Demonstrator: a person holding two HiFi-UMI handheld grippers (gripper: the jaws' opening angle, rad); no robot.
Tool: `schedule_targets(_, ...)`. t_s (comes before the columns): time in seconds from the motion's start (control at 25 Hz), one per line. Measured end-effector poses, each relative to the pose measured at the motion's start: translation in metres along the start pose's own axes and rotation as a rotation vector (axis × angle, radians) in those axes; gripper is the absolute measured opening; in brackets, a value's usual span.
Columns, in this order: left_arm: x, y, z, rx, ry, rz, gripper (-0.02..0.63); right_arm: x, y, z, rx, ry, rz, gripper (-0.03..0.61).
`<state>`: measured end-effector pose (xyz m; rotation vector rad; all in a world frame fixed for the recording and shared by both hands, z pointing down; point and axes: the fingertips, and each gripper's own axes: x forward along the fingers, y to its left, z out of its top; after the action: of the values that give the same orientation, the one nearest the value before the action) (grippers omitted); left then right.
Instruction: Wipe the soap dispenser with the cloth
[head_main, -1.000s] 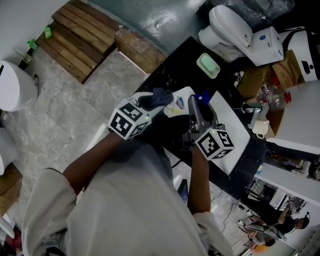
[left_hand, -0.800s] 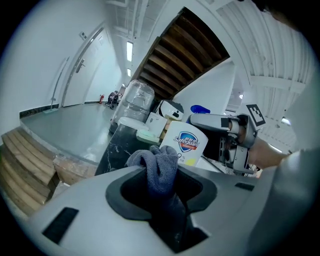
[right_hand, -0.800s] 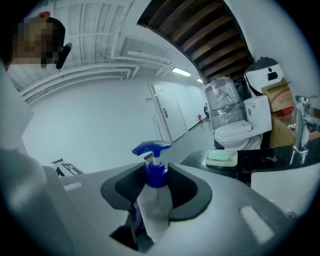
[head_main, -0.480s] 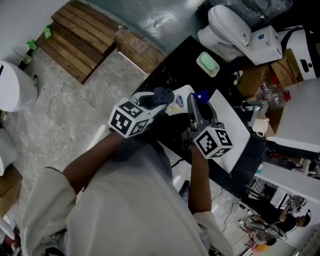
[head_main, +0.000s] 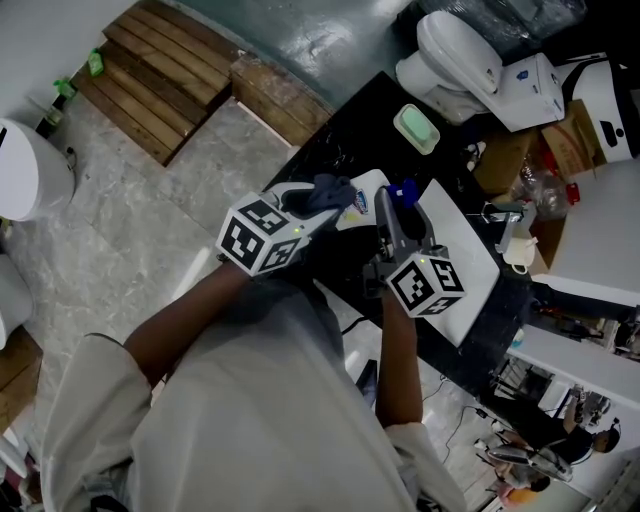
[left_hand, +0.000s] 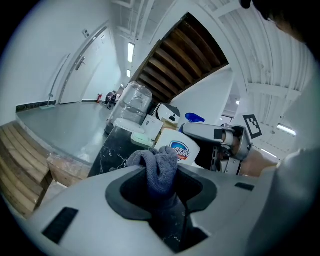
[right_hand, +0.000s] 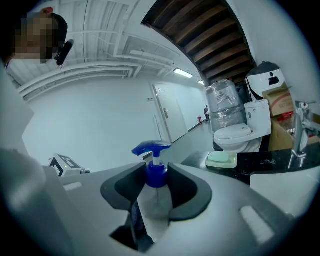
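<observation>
The soap dispenser is a white bottle with a blue pump, held over the black counter. My right gripper is shut on the soap dispenser, its jaws on either side just below the blue collar. My left gripper is shut on a bunched grey-blue cloth. In the left gripper view the cloth sticks out between the jaws of the left gripper and lies against the labelled side of the soap dispenser. In the right gripper view the right gripper hides the bottle's lower half.
A green soap dish lies at the counter's far end, beside a white toilet. A white basin with a chrome faucet sits just right of my right gripper. Wooden pallets lie on the floor at left.
My left gripper has rolled slightly and edged the cloth a little to the right along the dispenser. The right gripper and the bottle have stayed put.
</observation>
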<state>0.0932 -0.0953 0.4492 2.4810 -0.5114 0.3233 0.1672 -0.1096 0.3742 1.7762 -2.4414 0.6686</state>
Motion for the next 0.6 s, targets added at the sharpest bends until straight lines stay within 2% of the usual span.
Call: schedule_targets(0.6,-0.004,-0.020,0.017,0.021,-0.034,-0.049,0.134,-0.001,-0.001,0.000,0.014,-0.009,0.000,0.135)
